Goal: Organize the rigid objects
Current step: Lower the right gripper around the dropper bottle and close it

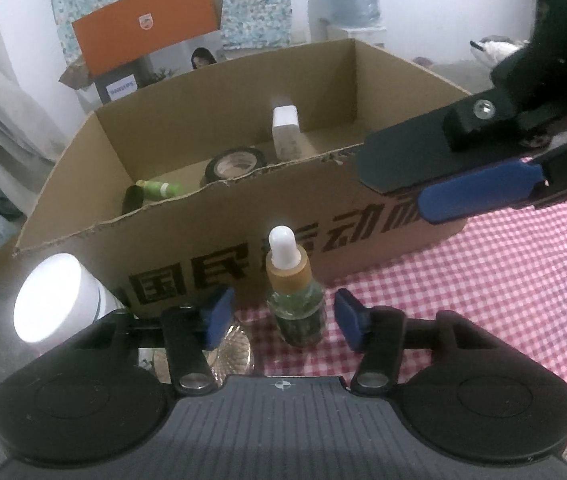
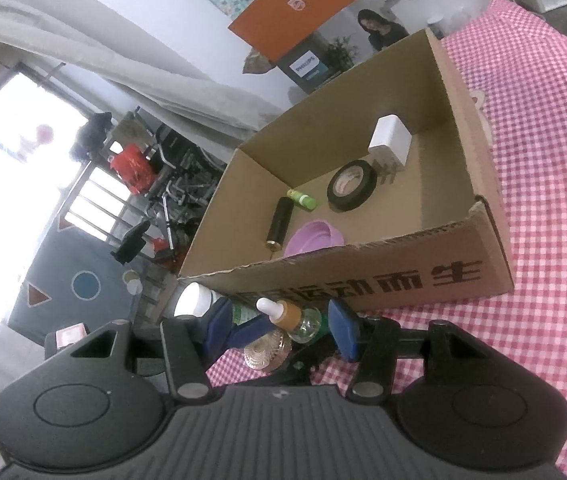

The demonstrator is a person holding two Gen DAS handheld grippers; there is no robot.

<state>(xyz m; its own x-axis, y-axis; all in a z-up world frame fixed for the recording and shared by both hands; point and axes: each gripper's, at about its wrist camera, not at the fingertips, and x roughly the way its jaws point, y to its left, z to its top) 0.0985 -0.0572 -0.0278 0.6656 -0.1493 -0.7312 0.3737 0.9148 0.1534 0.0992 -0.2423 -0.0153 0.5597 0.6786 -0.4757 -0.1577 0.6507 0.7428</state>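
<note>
— What is the left gripper (image 1: 283,322) doing?
— It is standing part open around the dropper bottle (image 1: 294,298), its blue pads (image 1: 350,322) apart from the glass on both sides. The bottle is standing upright on the checked worktop (image 1: 483,300).

— And beyond it?
— Just past the bottle the cardboard box (image 1: 243,256) is sitting, holding a black tape roll (image 1: 235,164), a white charger (image 1: 285,132) and a green tube (image 1: 161,190). A white jar (image 1: 53,296) is lying left of the gripper.

— The right gripper (image 2: 279,326)?
— It is hovering part open, gripping nothing, above the box's right corner as the left camera shows it.
</note>
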